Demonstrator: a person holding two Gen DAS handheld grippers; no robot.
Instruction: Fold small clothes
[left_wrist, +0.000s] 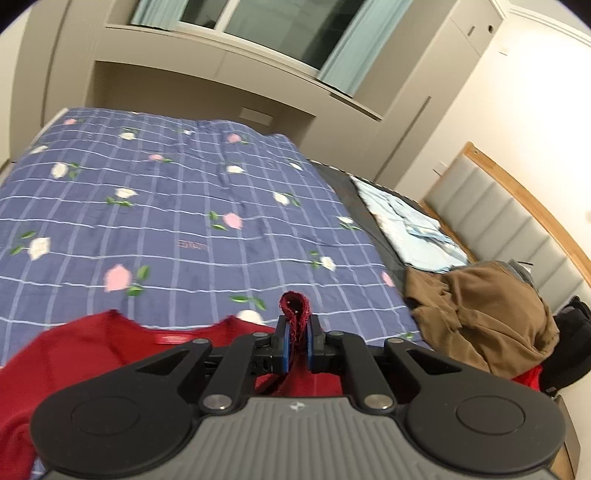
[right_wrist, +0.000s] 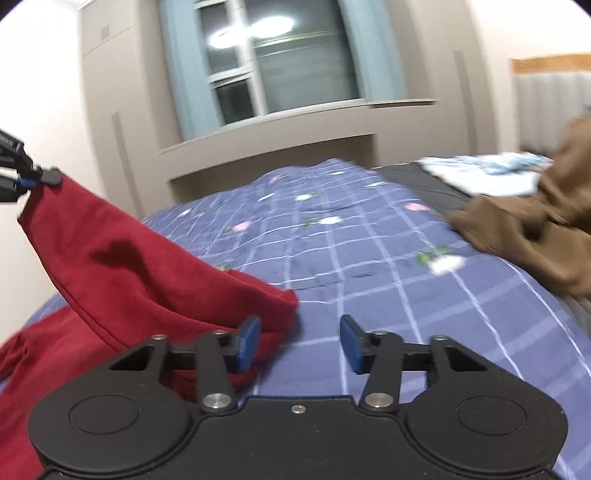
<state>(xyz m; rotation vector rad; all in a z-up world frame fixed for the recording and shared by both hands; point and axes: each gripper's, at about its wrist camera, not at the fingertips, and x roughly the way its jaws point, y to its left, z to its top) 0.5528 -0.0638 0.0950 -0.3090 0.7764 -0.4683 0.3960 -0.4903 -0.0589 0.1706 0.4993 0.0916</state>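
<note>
A dark red garment (left_wrist: 92, 354) lies on the blue checked bedsheet (left_wrist: 177, 206) at the near edge. My left gripper (left_wrist: 296, 332) is shut on a fold of its edge, which sticks up between the blue pads. In the right wrist view the same red garment (right_wrist: 122, 266) is lifted at the far left by the left gripper (right_wrist: 38, 180) and hangs down to the sheet (right_wrist: 388, 280). My right gripper (right_wrist: 298, 341) stands open low over the sheet, its left pad (right_wrist: 246, 341) beside the garment's lower corner, with nothing between the pads.
A brown garment (left_wrist: 480, 314) is heaped at the right of the bed, with light blue clothes (left_wrist: 410, 229) behind it. A padded headboard (left_wrist: 517, 221) and a wall run along the right. Cabinets and a window stand beyond the bed.
</note>
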